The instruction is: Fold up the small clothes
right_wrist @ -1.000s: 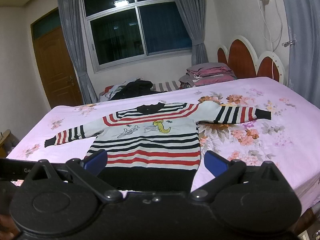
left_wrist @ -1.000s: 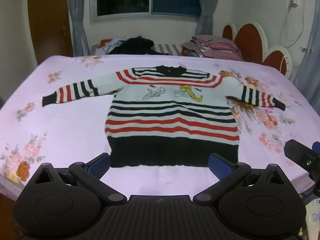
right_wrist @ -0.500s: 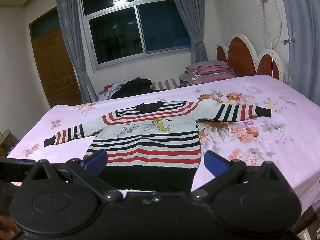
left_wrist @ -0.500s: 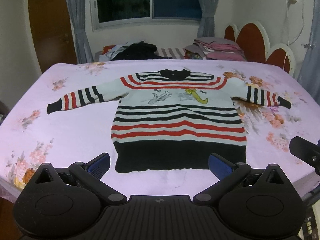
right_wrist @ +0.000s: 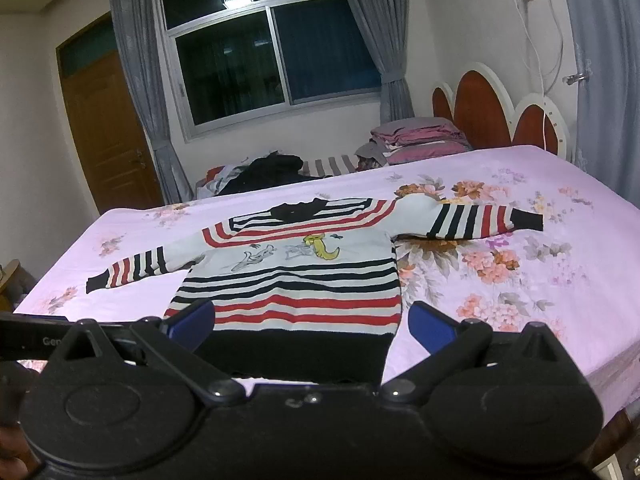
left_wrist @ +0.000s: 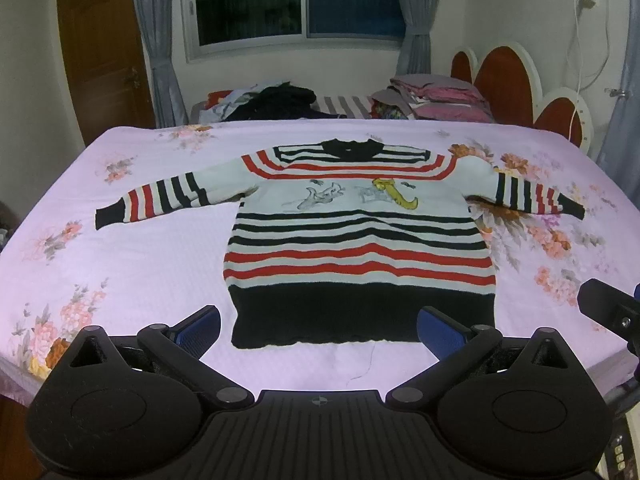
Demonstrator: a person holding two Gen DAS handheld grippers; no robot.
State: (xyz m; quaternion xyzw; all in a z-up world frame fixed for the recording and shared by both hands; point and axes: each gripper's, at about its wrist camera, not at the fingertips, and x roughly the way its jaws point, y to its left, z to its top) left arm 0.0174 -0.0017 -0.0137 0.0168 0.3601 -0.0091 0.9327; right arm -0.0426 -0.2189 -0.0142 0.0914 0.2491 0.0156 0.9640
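The striped sweater (left_wrist: pixel 352 236) lies flat and face up on the bed (left_wrist: pixel 120 264), which has a pink flowered sheet; both sleeves are spread out to the sides and the black collar points to the window (left_wrist: pixel 296 0). The left gripper (left_wrist: pixel 318 326) is at the black hem of the sweater, with its jaws wide apart and nothing between them. The right gripper (right_wrist: pixel 312 324) is also near the hem, on the sweater's right part, jaws wide and empty. Beyond the sweater's collar, behind the bed, there is a pile of dark clothes (left_wrist: pixel 280 100) and a stack of folded pink bedding (left_wrist: pixel 436 96).
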